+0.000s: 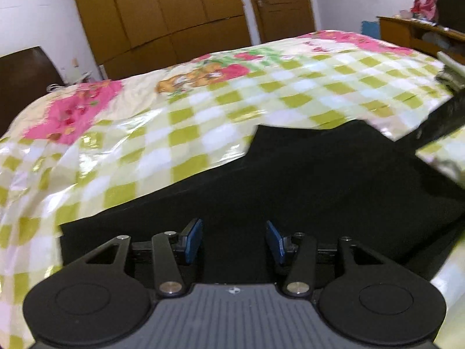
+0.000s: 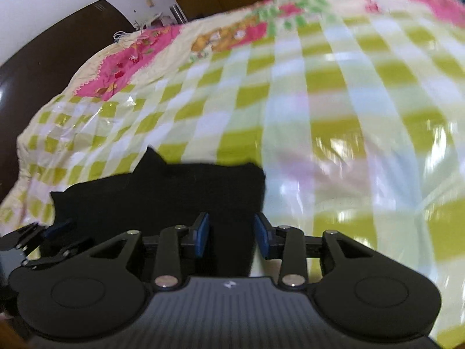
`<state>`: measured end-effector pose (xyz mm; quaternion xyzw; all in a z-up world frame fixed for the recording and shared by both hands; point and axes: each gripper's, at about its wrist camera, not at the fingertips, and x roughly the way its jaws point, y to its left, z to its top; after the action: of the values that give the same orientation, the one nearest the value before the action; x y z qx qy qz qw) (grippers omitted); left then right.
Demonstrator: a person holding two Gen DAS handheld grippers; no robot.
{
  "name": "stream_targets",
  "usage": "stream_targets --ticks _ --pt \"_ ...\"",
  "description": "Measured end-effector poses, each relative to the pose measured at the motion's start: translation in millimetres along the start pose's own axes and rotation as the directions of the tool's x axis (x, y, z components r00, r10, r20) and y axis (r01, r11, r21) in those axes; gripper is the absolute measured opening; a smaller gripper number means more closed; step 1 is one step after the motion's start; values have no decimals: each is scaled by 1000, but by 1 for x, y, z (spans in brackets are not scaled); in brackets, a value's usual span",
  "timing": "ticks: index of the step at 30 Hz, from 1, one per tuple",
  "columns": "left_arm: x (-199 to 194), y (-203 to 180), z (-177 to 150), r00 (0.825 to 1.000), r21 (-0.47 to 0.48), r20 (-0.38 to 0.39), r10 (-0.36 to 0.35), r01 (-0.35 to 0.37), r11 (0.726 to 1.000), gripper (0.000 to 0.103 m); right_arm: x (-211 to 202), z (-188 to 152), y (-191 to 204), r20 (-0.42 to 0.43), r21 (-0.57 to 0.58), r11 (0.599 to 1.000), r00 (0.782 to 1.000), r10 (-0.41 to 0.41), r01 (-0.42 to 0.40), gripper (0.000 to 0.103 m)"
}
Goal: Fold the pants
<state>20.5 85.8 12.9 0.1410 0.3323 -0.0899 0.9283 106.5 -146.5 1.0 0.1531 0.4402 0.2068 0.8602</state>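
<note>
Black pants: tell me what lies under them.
The black pants lie on a green-checked bedspread under glossy clear plastic. Whatever the pants cover is hidden.

We count one pair of black pants point(image 1: 305, 180) lying on one bed point(image 1: 203, 110). The bed has one checked cover point(image 2: 334, 93) in green and white with pink flowers. We hold two grippers: the left gripper point(image 1: 234, 240) and the right gripper point(image 2: 231, 234). Each one has two blue pads point(image 1: 194, 240). Far off we see one brown wardrobe point(image 1: 162, 14), one door point(image 1: 279, 3) and one desk point(image 1: 418, 33).
</note>
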Motion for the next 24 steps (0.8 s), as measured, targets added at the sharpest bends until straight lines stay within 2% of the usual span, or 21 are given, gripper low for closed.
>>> stream_targets --ticks 2,5,8,12,17,18,19,21,24 --pt "6 -15 2 999 41 -34 -20 21 999 61 3 -7 -2 -32 -5 1000 999 17 -17 37" --pt "11 -28 1 999 112 -54 3 3 994 61 2 -16 -5 -80 25 997 994 69 -67 38" --pt "3 -25 8 998 73 -45 -39 42 996 61 0 -22 -13 -118 75 991 986 121 -113 39" --pt "3 -34 13 998 73 -35 -58 61 995 61 12 -17 -24 -109 136 977 978 180 -165 39" --pt "14 -43 14 995 96 -61 -74 80 992 61 39 -13 -26 -76 226 938 956 285 -262 50" --pt "15 -44 14 995 97 -67 -76 83 992 62 41 -13 -24 -69 229 934 952 297 -274 47" --pt "16 -44 15 994 100 -73 -78 85 991 62 40 -13 -23 -65 226 934 952 298 -277 33" --pt "18 -46 15 993 101 -82 -82 91 991 62 38 -13 -24 -54 220 933 951 303 -285 16" --pt "17 -57 21 991 114 -87 -104 114 987 62 31 -10 -31 -38 239 922 945 324 -306 10"
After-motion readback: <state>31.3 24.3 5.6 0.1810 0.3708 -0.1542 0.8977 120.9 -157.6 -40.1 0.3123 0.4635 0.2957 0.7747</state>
